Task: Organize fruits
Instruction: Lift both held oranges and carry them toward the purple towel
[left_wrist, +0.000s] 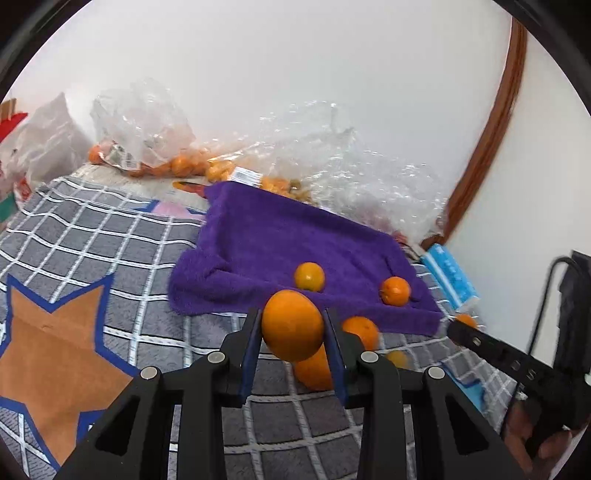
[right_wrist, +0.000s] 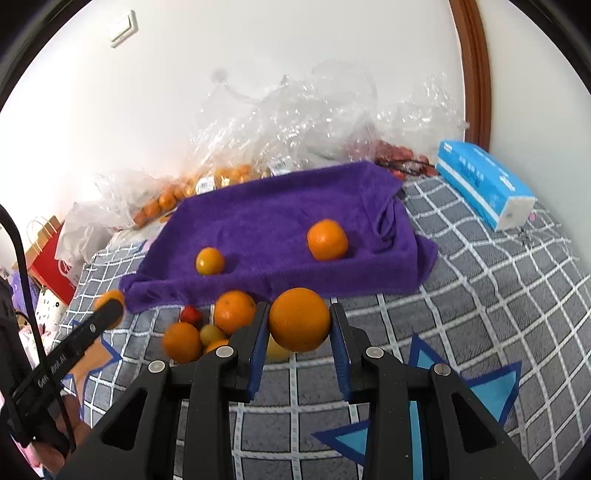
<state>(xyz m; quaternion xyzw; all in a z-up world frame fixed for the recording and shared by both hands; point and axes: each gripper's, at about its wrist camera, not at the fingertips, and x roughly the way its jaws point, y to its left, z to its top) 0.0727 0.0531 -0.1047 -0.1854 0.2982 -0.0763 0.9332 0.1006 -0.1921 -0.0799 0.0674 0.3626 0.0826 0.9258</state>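
Note:
My left gripper (left_wrist: 292, 320) is shut on a large orange (left_wrist: 293, 325), held above the grey checked cloth in front of the purple towel (left_wrist: 288, 240). My right gripper (right_wrist: 299, 320) is shut on another large orange (right_wrist: 299, 319), also just in front of the towel (right_wrist: 280, 214). Two small oranges lie on the towel, one (right_wrist: 209, 260) at the left and one (right_wrist: 327, 239) at the right. A cluster of loose fruit (right_wrist: 207, 328) lies on the cloth by the towel's near edge, including oranges, a yellow fruit and a small red one (right_wrist: 191, 314).
Clear plastic bags with small oranges (right_wrist: 221, 173) and red fruit (right_wrist: 399, 155) lie against the white wall behind the towel. A blue tissue pack (right_wrist: 484, 184) lies at the right. A red paper bag (right_wrist: 51, 258) stands at the left. A brown door frame (right_wrist: 476, 55) is at the back right.

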